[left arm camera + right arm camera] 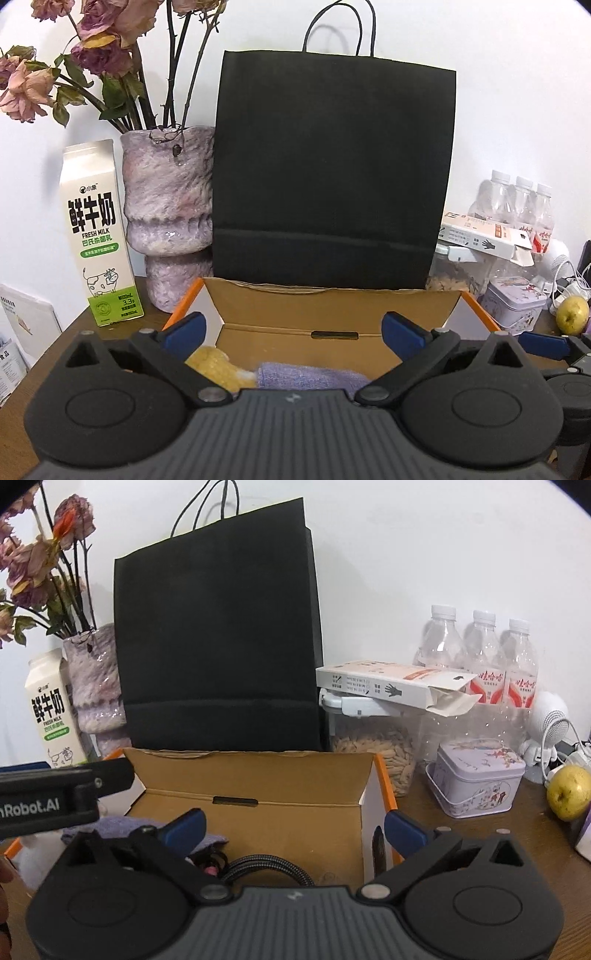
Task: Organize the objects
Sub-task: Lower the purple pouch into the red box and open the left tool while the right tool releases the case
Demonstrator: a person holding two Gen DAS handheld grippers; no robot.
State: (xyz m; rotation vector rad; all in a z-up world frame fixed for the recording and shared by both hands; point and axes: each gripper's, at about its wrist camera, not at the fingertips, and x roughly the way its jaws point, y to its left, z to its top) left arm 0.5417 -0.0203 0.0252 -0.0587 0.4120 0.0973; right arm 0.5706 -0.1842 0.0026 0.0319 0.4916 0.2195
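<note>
An open cardboard box [332, 306] with orange edges stands on the wooden table, seen in both views [258, 775]. Inside lie a yellow corn cob [218, 365], a purple cloth [306, 374] and, in the right wrist view, a black braided cable [258, 867]. My left gripper [293, 332] is open and empty, over the box's near side. My right gripper [293, 827] is open and empty, over the box's right end. The left gripper's body [55, 797] shows at the left of the right wrist view.
A black paper bag [332, 177] stands behind the box. Left of it are a purple vase [170, 221] with dried roses and a milk carton [99, 236]. At the right are water bottles [480, 653], a glove box [391, 681], a seed jar [376, 753], a tin [476, 779] and a yellow-green apple [569, 792].
</note>
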